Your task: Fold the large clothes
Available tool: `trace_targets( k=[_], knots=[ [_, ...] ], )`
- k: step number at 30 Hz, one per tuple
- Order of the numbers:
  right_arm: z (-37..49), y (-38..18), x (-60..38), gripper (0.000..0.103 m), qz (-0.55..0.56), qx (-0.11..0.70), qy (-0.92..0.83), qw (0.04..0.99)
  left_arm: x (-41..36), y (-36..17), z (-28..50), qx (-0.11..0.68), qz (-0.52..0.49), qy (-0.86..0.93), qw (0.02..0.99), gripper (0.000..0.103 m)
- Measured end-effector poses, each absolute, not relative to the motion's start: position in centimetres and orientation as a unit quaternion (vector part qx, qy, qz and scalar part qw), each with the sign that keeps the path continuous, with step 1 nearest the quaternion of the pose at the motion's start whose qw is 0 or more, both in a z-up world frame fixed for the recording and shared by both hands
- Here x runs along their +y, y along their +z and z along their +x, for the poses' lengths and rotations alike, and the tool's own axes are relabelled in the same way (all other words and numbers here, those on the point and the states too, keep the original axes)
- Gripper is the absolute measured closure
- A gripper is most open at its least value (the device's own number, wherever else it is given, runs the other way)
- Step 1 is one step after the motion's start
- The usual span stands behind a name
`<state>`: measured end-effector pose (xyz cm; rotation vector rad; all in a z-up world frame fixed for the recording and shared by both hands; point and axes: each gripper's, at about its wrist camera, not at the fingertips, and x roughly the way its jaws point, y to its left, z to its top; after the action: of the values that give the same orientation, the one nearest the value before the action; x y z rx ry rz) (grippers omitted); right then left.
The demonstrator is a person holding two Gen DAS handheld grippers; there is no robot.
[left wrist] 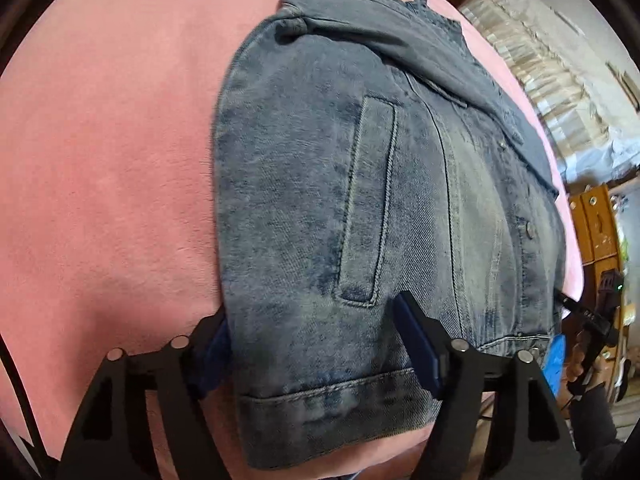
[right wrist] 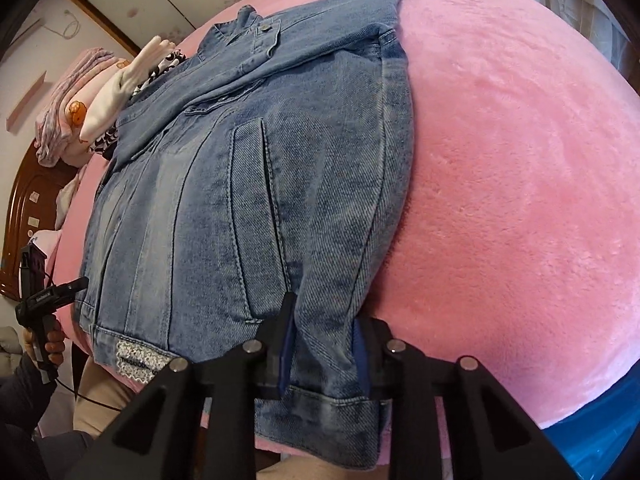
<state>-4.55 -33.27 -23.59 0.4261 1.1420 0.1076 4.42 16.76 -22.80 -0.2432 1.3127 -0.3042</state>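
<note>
The denim jacket (left wrist: 380, 184) lies flat, front up, on the pink blanket (left wrist: 112, 152), its hem nearest both claws: the left claw (left wrist: 316, 344) straddles one hem corner, partly open, while the right claw (right wrist: 324, 344) pinches the other corner's fabric between narrow pads.

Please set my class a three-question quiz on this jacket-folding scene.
1. True or false: the denim jacket lies on a pink blanket.
2. Which part of the jacket sits between each gripper's fingers? A) collar B) bottom hem C) chest button
3. Which gripper's fingers stand closer together, the left gripper or the right gripper?

Key: 1 true; 2 B; 3 the right gripper.
</note>
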Motion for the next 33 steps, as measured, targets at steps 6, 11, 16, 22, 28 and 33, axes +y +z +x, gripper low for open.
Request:
trace_targets(
  k=[6, 11, 16, 22, 28, 33],
  knots=[
    [-4.2, -23.5, -32.7, 0.085, 0.188, 0.541, 0.044, 0.819, 15.0, -22.0, 4.8, 0.606, -0.108, -0.148, 0.774, 0.088],
    [-3.8, -22.1, -31.1, 0.094, 0.146, 0.547, 0.036, 0.824, 13.1, -20.0, 4.0, 0.599, -0.056, -0.121, 0.789, 0.095],
    [-4.5, -20.4, -31.0, 0.096, 0.127, 0.545, 0.038, 0.828, 13.4, -18.1, 3.2, 0.594, -0.068, -0.120, 0.792, 0.095],
    [-5.5, -17.8, -30.6, 0.096, 0.099, 0.533, 0.052, 0.839, 12.8, -15.4, 1.9, 0.594, -0.048, -0.126, 0.793, 0.097],
    [-6.4, -16.8, -30.8, 0.097, 0.092, 0.532, 0.052, 0.840, 13.7, -15.0, -0.1, 0.603, -0.051, -0.128, 0.786, 0.098],
    [-7.3, -17.0, -31.0, 0.097, 0.091, 0.542, 0.054, 0.833, 14.0, -15.7, -1.0, 0.621, -0.069, -0.135, 0.769, 0.098]
  ],
)
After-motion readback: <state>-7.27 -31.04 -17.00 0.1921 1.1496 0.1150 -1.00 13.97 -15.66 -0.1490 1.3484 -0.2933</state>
